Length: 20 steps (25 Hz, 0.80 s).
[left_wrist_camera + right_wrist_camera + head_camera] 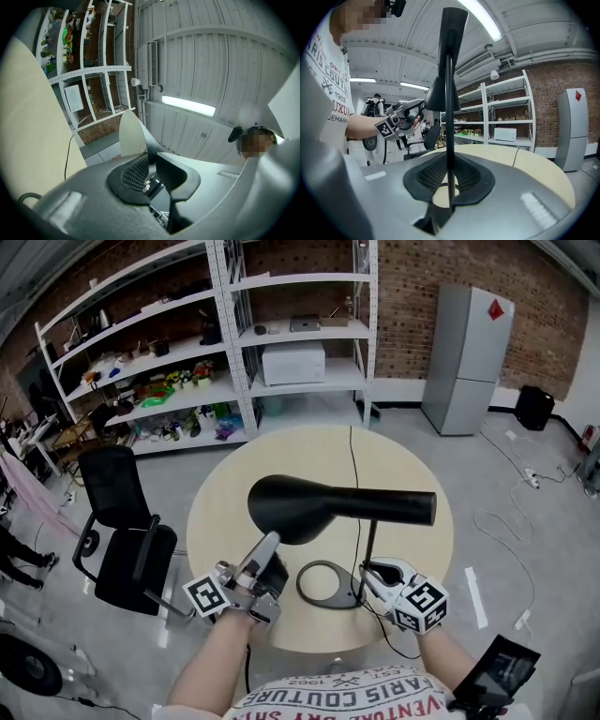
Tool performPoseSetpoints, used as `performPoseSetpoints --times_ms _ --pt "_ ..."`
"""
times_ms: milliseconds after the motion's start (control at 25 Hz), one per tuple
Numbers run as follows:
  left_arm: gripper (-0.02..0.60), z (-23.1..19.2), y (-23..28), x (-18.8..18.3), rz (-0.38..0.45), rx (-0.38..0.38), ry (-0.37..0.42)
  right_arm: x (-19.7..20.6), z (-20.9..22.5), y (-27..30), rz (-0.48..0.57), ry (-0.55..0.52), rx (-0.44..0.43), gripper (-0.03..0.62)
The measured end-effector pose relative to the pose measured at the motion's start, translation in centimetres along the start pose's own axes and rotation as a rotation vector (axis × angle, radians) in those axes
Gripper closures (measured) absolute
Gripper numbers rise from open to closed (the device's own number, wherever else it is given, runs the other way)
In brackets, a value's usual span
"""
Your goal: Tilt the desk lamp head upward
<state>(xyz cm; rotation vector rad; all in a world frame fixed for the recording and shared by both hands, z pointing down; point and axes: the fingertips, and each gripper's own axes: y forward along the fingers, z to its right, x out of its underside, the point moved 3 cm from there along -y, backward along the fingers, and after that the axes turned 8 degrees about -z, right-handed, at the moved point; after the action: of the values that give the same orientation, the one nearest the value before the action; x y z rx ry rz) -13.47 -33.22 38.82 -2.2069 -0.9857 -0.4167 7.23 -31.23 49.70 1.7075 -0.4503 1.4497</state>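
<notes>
Right gripper (368, 571), held low at the near table edge, clamps the thin black stem (370, 545) above the ring base (307, 589). Left gripper (269, 547) angles upward, jaws closed on the rim of the matte black, cone-shaped lamp head (337, 505) over the round beige table (220, 512).

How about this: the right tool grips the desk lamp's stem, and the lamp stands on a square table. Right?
Not quite. The table is round, not square, as the head view shows. The right tool does grip the desk lamp's stem.
</notes>
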Motion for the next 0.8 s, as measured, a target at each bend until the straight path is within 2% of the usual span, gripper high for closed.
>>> performPoseSetpoints --times_ms 400,800 --pt "0.532 1.2 0.4 -2.9 -0.046 -0.027 0.131 0.1 0.0 0.5 -0.012 -0.003 0.001 0.548" --pt "0.531 2.4 0.4 -3.9 -0.082 -0.052 0.217 0.2 -0.6 0.3 0.004 0.0 -0.001 0.548"
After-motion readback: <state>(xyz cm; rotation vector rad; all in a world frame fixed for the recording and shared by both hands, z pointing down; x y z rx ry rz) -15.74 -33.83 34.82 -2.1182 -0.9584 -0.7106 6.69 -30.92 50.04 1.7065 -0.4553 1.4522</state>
